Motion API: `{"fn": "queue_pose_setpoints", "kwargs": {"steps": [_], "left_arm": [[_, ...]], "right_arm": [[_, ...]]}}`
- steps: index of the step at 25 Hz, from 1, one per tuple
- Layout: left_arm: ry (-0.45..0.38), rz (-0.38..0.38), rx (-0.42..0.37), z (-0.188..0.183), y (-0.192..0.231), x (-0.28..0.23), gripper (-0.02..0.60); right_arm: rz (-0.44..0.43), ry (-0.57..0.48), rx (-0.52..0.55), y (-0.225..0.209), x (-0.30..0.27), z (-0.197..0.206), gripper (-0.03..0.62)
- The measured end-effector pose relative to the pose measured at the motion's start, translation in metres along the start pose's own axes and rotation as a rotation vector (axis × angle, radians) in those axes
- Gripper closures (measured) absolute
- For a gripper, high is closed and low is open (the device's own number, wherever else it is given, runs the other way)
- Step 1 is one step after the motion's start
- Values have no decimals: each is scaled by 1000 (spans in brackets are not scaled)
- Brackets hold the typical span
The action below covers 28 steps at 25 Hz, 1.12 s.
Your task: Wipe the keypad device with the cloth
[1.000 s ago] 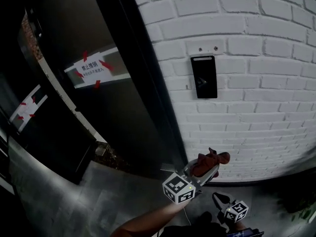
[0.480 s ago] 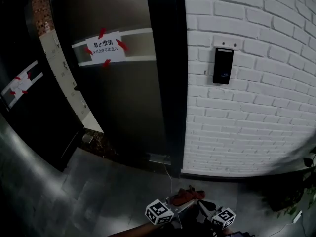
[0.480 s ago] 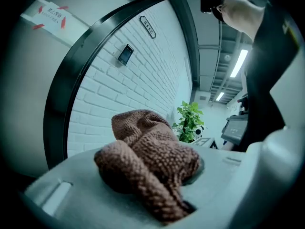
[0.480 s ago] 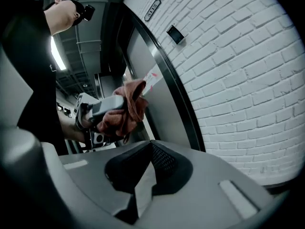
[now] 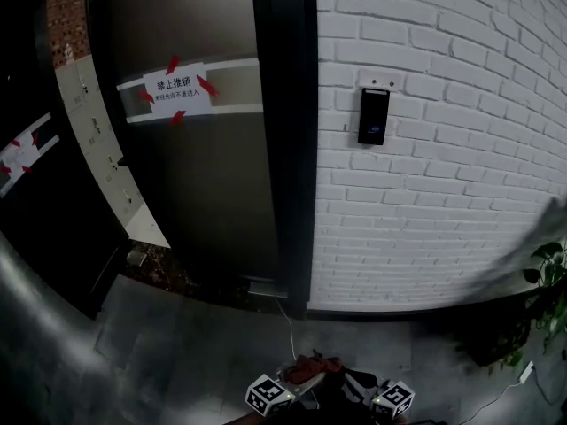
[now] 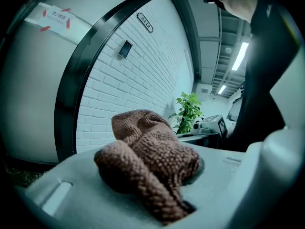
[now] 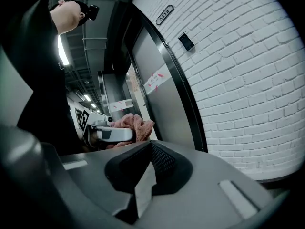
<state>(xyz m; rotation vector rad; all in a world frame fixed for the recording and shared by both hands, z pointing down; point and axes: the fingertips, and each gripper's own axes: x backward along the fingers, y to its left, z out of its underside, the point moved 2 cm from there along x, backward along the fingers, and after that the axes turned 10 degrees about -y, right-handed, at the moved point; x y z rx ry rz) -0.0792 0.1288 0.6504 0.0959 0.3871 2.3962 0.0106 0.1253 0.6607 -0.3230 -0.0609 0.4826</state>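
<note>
The keypad device (image 5: 373,116) is a small black panel mounted on the white brick wall (image 5: 443,193). It also shows far off as the panel (image 6: 125,48) in the left gripper view and the panel (image 7: 186,41) in the right gripper view. Both grippers sit low at the bottom edge of the head view, well below and away from it. My left gripper (image 5: 306,374) is shut on a reddish-brown knitted cloth (image 6: 152,161), which bunches over the jaws. My right gripper (image 7: 147,171) is shut with nothing in it, just right of the cloth (image 7: 136,126).
A dark metal door (image 5: 204,202) with a paper notice (image 5: 177,88) taped in red stands left of the wall, behind a black frame (image 5: 288,149). A thin cable (image 5: 288,326) runs across the grey floor. A potted plant (image 5: 549,282) is at the right. The person's dark clothing (image 7: 43,80) is close behind both grippers.
The left gripper with the cloth has dropped from below the keypad to the bottom of the head view. The view has pulled back, so the keypad looks smaller and farther.
</note>
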Motion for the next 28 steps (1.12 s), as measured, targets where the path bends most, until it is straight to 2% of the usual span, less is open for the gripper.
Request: {"fn": "queue_pose_setpoints", "kwargs": {"steps": [5, 25, 28], "left_arm": [[-3, -21, -4, 6, 2, 10, 456], [2, 3, -5, 1, 10, 0, 456], [0, 5, -10, -2, 11, -4, 456]], "right_arm": [[15, -23, 28, 2, 4, -1, 594], [45, -58, 12, -1, -7, -17, 594], [46, -72, -19, 1, -9, -22, 594]]}}
